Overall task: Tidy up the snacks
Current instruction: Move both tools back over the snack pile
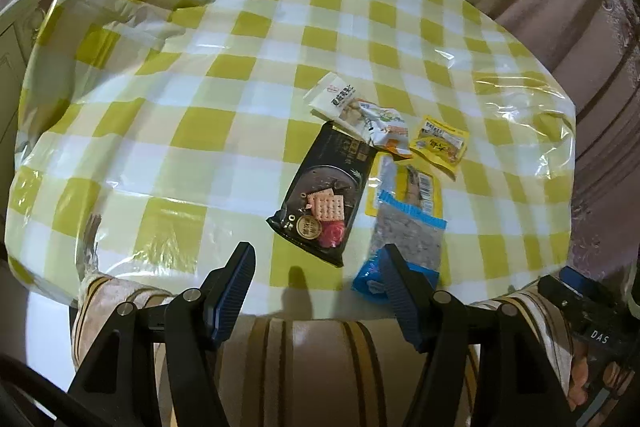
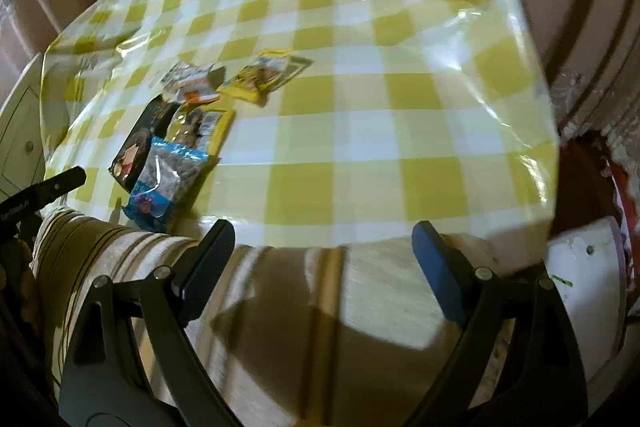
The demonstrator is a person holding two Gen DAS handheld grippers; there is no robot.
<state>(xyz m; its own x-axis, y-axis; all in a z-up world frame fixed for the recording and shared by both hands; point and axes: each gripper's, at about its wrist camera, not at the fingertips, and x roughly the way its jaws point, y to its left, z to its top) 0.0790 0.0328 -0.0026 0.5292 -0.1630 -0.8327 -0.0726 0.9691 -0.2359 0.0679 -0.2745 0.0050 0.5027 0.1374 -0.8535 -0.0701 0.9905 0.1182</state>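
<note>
On the left of the left wrist view we see the counter [image 1: 160,75], covered by a yellow-and-white checked cloth under a clear, shiny plastic sheet. Low in this view our left gripper [image 1: 316,279] hangs over the near edge of the counter, and its black fingers with blue pads [image 1: 236,291] stand apart with nothing between them.

Further right lie the snacks, close together in one group. The tall black packet with a picture of square crackers [image 1: 320,195] lies flat, and its top end goes under a white packet with dark writing [image 1: 332,99]. Touching the white packet is a crumpled white-and-orange packet [image 1: 386,131], and just beside that a small yellow packet [image 1: 440,143]. Below them a long yellow packet with a barcode [image 1: 404,187] lies partly under a clear bag with blue ends and a grey filling [image 1: 404,243]. The lower end of this bag is behind the right finger of the left gripper; we cannot tell if they touch.

In the right wrist view, which is blurred, the same group lies at the left side of the counter, well apart from our right gripper [image 2: 324,243]. Its fingers are wide apart and empty, over the near edge. Below both grippers there is a beige cloth with brown stripes [image 2: 280,307]. At the far right a white object with a red part [image 2: 592,267] stands beside the counter.
</note>
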